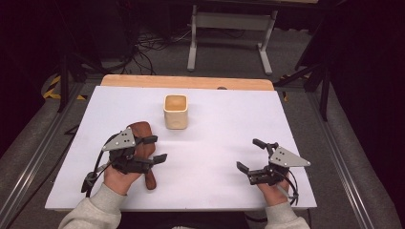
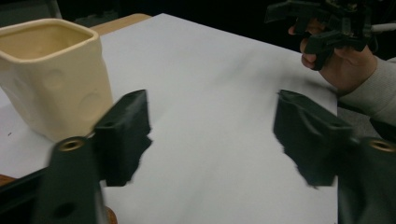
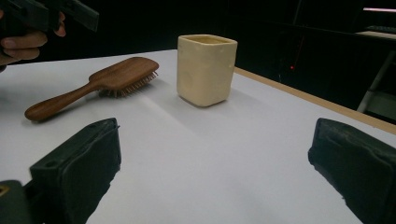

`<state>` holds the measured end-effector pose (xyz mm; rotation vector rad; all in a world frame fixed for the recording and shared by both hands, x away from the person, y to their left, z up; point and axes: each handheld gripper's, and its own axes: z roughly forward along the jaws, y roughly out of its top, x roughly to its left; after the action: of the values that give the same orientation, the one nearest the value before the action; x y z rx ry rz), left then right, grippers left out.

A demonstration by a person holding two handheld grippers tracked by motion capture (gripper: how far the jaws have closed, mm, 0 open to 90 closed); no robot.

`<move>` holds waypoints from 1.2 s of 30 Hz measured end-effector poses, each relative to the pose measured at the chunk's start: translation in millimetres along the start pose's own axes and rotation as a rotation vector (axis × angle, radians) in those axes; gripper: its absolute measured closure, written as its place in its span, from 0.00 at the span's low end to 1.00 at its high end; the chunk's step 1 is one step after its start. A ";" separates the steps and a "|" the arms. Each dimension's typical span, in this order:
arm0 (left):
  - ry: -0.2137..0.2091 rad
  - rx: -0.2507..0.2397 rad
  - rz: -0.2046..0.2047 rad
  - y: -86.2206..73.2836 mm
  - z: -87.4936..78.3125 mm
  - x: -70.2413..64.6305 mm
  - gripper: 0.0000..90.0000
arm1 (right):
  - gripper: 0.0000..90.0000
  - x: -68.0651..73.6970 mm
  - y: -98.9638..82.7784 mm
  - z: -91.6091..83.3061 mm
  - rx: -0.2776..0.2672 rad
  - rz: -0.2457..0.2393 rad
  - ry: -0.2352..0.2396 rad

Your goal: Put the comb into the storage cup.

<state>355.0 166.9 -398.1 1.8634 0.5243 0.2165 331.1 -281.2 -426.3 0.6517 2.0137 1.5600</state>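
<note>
The left tongs (image 1: 157, 148) are seen hovering over the wooden hairbrush (image 3: 95, 84), their jaws partly parted with nothing between them; in the left gripper view only bare tabletop (image 1: 215, 143) lies in the gap. The brush is not gripped. It lies flat on the white tabletop at the person's left, bristles down, with its paddle head turned toward the cream cup (image 1: 175, 111) and its handle pointing back toward the person. The left hand (image 1: 119, 174) is held above the handle end.

The right tongs (image 1: 249, 153) are held at the near right of the tabletop, well apart from brush and cup, jaws wide and empty, as the right gripper view confirms.

The cream cup, squarish and open-topped, stands upright near the middle of the far half of the tabletop, just beyond the brush head and apart from it. Its inside appears empty.

The step in hand is judged to be the approach to the hairbrush, before any grasp. For the next move, the left tongs would need to be lowered and lined up across the narrow handle, then closed firmly on it, since the smooth wood could slip or pivot. Standing the brush in the cup is a likely aim, though that is only inferred
</note>
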 end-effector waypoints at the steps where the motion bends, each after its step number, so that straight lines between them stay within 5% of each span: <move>1: 0.021 0.019 0.008 -0.5 -0.9 -0.9 0.49 | 0.03 0.0 0.0 0.0 0.000 0.000 -0.001; 8: 0.041 0.115 0.036 -0.6 1.9 -0.2 1.00 | 0.03 -0.1 -0.2 -0.3 0.002 -0.002 -0.002; 17: 0.040 0.255 0.076 3.8 7.6 1.3 1.00 | 0.03 0.1 -0.4 0.3 0.007 -0.006 -0.001; 30: 0.004 0.590 0.112 5.8 33.1 3.8 1.00 | 0.03 -0.3 -1.0 0.8 0.008 -0.003 0.005; 36: 0.017 0.678 0.131 4.0 40.1 4.3 1.00 | 0.03 -0.1 -1.0 0.8 0.009 -0.004 0.006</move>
<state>375.6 133.8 -409.0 2.5615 0.5260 0.1499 331.6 -280.9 -427.4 0.6469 2.0268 1.5529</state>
